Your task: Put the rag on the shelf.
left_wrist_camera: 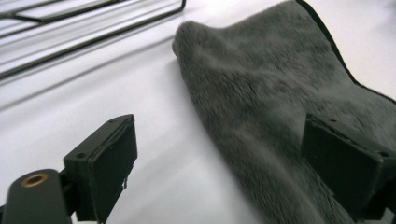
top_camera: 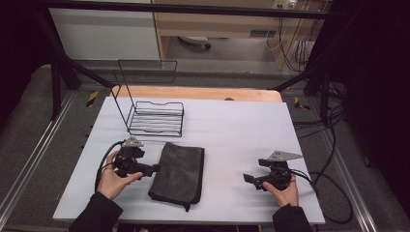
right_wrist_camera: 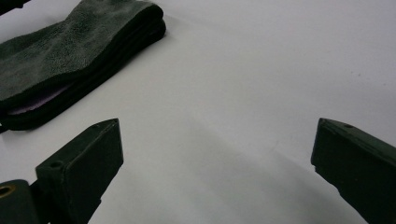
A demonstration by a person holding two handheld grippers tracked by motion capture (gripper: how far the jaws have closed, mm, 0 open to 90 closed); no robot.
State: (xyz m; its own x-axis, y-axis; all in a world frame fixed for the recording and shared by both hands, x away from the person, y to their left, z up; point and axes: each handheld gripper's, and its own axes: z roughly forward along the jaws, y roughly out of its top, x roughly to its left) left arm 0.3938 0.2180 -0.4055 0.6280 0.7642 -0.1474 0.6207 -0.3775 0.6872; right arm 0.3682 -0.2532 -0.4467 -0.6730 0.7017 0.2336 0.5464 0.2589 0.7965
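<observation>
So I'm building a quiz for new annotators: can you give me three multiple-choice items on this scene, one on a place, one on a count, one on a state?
1. Where does the folded dark grey cloth lie?
A. inside the wire rack
B. on the table, nearer the person than the wire rack
C. on the floor

2. How many wire racks stand on the white table?
A. one
B. two
C. three

3. How do the left gripper jaws stand?
A. shut on the cloth
B. shut on nothing
C. open, with the cloth's edge between them

Answers: B, the cloth lies flat, apart from the rack; A, a single black rack; C, the left gripper view shows a wide gap.
</observation>
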